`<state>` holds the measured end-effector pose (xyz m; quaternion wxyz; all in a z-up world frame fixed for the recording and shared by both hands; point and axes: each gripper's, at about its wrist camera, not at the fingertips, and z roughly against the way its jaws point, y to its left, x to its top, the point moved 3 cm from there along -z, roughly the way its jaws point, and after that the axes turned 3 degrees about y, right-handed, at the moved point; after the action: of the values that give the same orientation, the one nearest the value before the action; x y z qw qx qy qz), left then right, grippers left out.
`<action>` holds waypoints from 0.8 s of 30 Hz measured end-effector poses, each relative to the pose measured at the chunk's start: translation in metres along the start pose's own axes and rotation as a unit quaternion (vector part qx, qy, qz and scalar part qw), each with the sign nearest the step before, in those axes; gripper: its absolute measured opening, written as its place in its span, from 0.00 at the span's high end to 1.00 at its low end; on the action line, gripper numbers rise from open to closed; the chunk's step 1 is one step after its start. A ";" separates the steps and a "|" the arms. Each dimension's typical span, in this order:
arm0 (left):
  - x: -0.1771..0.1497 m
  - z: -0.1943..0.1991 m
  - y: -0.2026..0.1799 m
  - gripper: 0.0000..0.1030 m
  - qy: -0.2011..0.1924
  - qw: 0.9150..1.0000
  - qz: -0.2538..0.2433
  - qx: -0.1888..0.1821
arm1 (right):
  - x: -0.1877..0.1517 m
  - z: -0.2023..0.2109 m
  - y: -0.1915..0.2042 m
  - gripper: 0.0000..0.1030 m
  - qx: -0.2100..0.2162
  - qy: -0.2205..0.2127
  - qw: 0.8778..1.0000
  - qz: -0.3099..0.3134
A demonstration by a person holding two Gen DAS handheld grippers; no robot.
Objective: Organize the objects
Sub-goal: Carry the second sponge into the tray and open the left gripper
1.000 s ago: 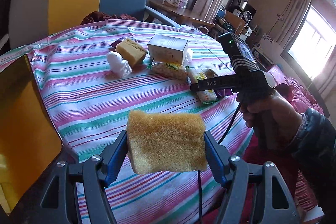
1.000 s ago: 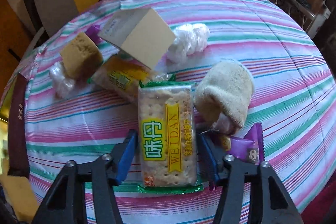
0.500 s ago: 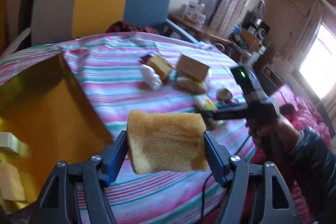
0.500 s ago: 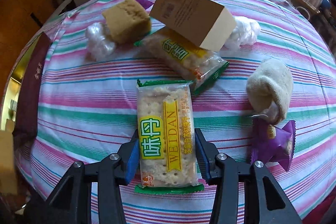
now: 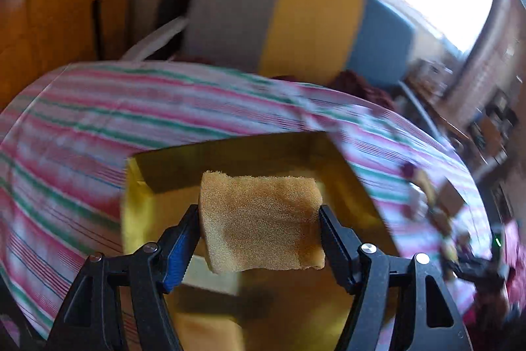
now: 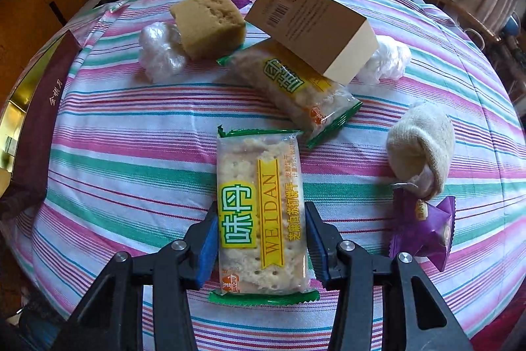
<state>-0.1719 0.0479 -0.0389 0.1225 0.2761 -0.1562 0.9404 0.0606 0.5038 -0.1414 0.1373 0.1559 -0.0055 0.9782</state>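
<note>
The left hand-held gripper (image 5: 259,224), clamped on the yellow sponge (image 5: 261,221), has swung away from the pile of snacks and now hangs over the gold box (image 5: 358,186) at the left edge of the worktop (image 5: 98,134), so a drop into the box looks close. The right hand-held gripper (image 6: 261,240) has closed on the near end of the cracker packet (image 6: 261,206), which still lies flat on the striped cloth, near the second cracker packet (image 6: 292,84); lifting it seems the next step.
</note>
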 end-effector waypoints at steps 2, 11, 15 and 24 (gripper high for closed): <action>0.008 -0.015 0.020 0.31 0.008 1.000 0.012 0.019 | 0.000 0.001 -0.001 0.53 -0.001 0.000 1.000 0.001; 0.031 -0.078 0.059 0.27 0.048 0.995 0.022 0.080 | 0.000 0.001 -0.007 0.53 -0.003 0.000 1.000 0.004; 0.033 -0.088 0.066 0.23 0.051 0.994 0.027 0.096 | 0.002 0.000 -0.005 0.53 -0.003 0.000 1.000 0.004; 0.034 -0.061 0.064 0.20 0.027 0.995 0.041 0.088 | 0.007 -0.005 0.004 0.52 -0.004 -0.001 1.000 0.005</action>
<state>-0.2491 0.0161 -0.0831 0.0628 0.2536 -0.0804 0.9619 0.0519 0.5023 -0.1439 0.1329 0.1561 -0.0108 0.9787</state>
